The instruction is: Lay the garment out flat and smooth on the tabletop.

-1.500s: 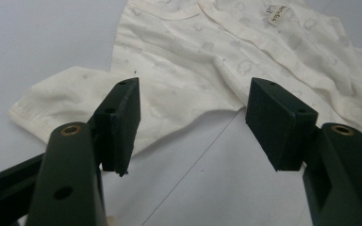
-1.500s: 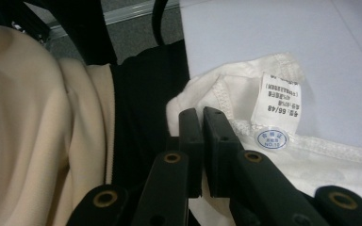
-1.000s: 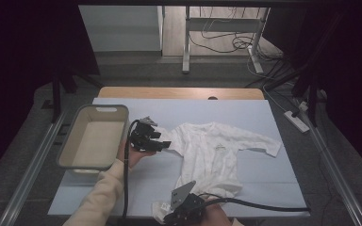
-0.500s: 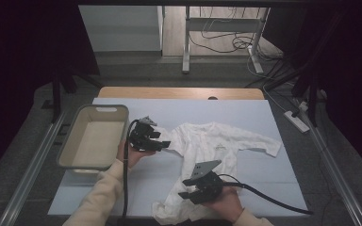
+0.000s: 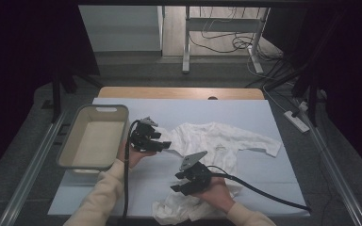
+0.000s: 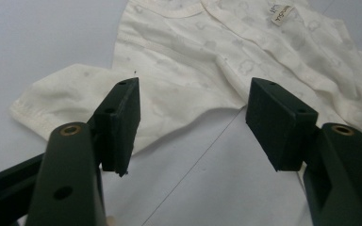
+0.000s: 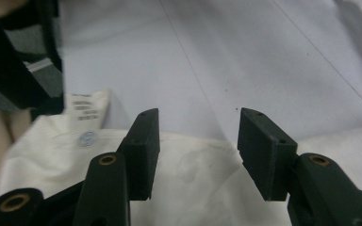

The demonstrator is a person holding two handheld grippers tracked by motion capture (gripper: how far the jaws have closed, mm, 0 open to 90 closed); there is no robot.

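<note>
A white baby garment [image 5: 217, 141] lies spread on the pale blue table cover [image 5: 245, 113], its lower end bunched up at the front edge [image 5: 176, 212]. My left gripper [image 5: 166, 143] is open beside the garment's left sleeve. In the left gripper view the jaws [image 6: 193, 99] stand wide over that sleeve [image 6: 66, 96] with nothing clamped. My right gripper [image 5: 178, 186] hovers over the garment's lower half. Its jaws [image 7: 198, 122] have just been opening, and the cloth [image 7: 193, 188] lies under them, not pinched. A care label [image 7: 82, 110] and a snap [image 7: 87, 139] show at the left.
A beige plastic bin [image 5: 70, 141] stands on the table's left side, close to my left hand. Black cables trail from both grippers over the front edge [image 5: 264, 197]. Beyond the table are a desk frame and floor cables [image 5: 226, 42].
My right gripper has moved from the front edge farther onto the table, over the garment, and its jaws have come apart. The left gripper has kept still.
</note>
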